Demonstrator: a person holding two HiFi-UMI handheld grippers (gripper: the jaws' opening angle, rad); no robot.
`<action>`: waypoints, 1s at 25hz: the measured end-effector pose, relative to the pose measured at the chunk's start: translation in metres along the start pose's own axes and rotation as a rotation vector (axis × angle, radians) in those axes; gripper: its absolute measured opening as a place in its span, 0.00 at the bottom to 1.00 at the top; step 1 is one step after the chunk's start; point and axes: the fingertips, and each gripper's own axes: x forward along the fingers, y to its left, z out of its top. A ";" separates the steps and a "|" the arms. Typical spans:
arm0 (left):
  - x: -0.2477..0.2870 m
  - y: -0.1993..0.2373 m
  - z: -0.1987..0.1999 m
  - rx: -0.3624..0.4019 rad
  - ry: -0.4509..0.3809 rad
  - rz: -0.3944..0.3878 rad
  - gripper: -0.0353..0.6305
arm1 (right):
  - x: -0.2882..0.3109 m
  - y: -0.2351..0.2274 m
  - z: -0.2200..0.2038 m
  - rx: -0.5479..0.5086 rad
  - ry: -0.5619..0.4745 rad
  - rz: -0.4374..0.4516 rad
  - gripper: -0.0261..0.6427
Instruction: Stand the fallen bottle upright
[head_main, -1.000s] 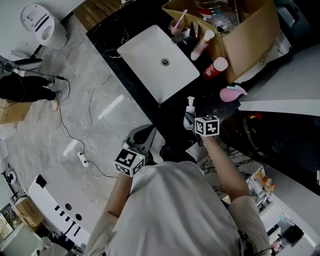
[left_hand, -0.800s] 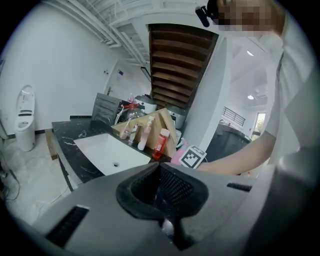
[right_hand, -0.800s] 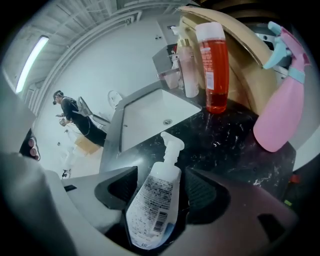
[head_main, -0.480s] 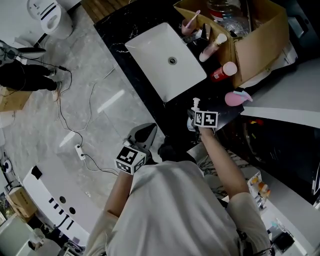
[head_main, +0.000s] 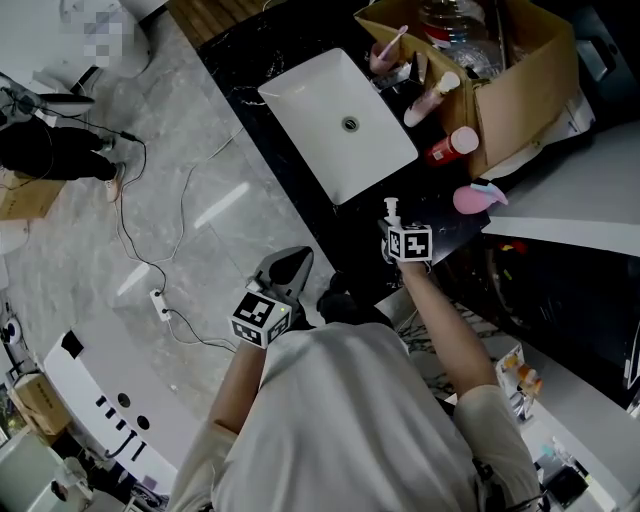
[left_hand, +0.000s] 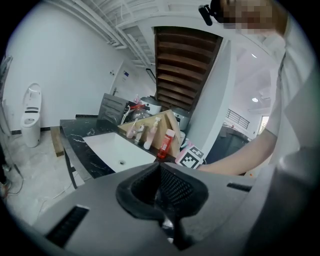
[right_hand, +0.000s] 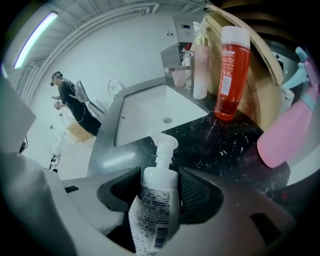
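Head view: a person in a pale shirt stands at a black marble counter (head_main: 352, 245) w/ a white sink (head_main: 340, 120) set in it. The right gripper (head_main: 392, 238) is out over the counter's near end, just past the sink's corner. A white pump bottle (head_main: 391, 210) is at its tip, pump end pointing away from the person. The left gripper (head_main: 290, 262) hangs back off the counter edge, over grey floor (head_main: 150, 200), well apart from the pump bottle. Further along the counter a red bottle (head_main: 445, 150) stands beside a cardboard box (head_main: 520, 80), w/ a pink spray bottle (head_main: 472, 198) near it.

Left gripper view: the jaws are together, pads meeting, nothing btw them. Beyond them are the sink, the cardboard box & red bottle, plus the right gripper on the person's forearm (left_hand: 235, 157).

Right gripper view: the pump bottle sits btw the jaws, a pad against each side of its shoulder. The jaws have just been closing in on it and stand fairly wide round the body. Its printed label faces the camera & the pump points toward the sink. Can't tell if its base rests on the counter, or if it's fully upright. The red bottle stands upright ahead on the right, w/ the pink spray bottle at the far right edge. Another person (right_hand: 75, 107) stands far off at left.
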 end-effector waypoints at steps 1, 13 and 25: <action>-0.002 0.001 0.000 0.001 0.000 0.000 0.06 | -0.002 0.001 0.001 0.000 -0.009 0.002 0.42; -0.021 -0.002 0.004 0.034 -0.003 -0.037 0.06 | -0.035 0.004 0.003 -0.032 -0.120 -0.028 0.41; -0.027 -0.013 0.016 0.076 -0.014 -0.078 0.06 | -0.066 0.001 0.005 -0.036 -0.220 -0.057 0.40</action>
